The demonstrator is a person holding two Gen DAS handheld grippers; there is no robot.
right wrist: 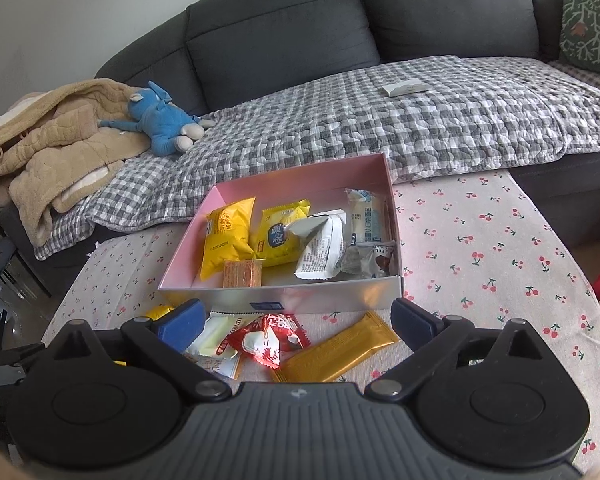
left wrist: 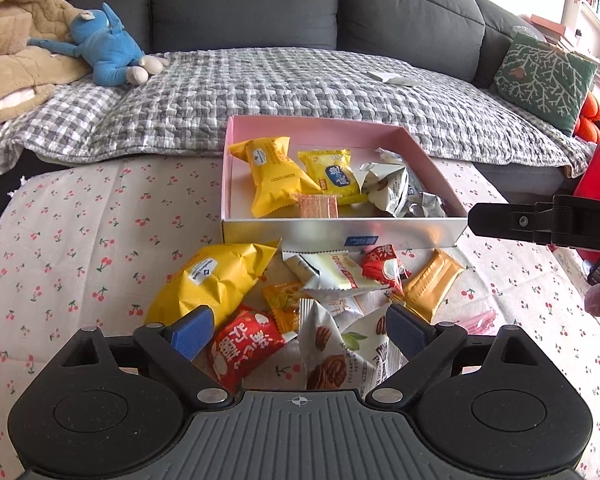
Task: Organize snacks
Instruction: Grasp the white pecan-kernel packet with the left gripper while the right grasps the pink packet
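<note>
**Left wrist view versus right wrist view: loose snacks before the box**

Left wrist view: we see our left gripper (left wrist: 300, 334), fingers apart and empty, over a large yellow bag (left wrist: 212, 280), a red packet (left wrist: 244, 344) and a pecan pouch (left wrist: 340, 356), all on the cherry-print cloth (left wrist: 80, 240). Our right gripper (right wrist: 296, 320), also spread and empty, hovers over a gold bar (right wrist: 336, 350) and small red packet (right wrist: 268, 338). Only this view shows a pale roll (right wrist: 366, 216) inside the pink box (right wrist: 284, 298).

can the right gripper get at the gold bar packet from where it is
Probably yes: the right gripper is open, and the gold bar packet lies flat on the tablecloth just ahead of its fingers, with nothing on top.
</note>
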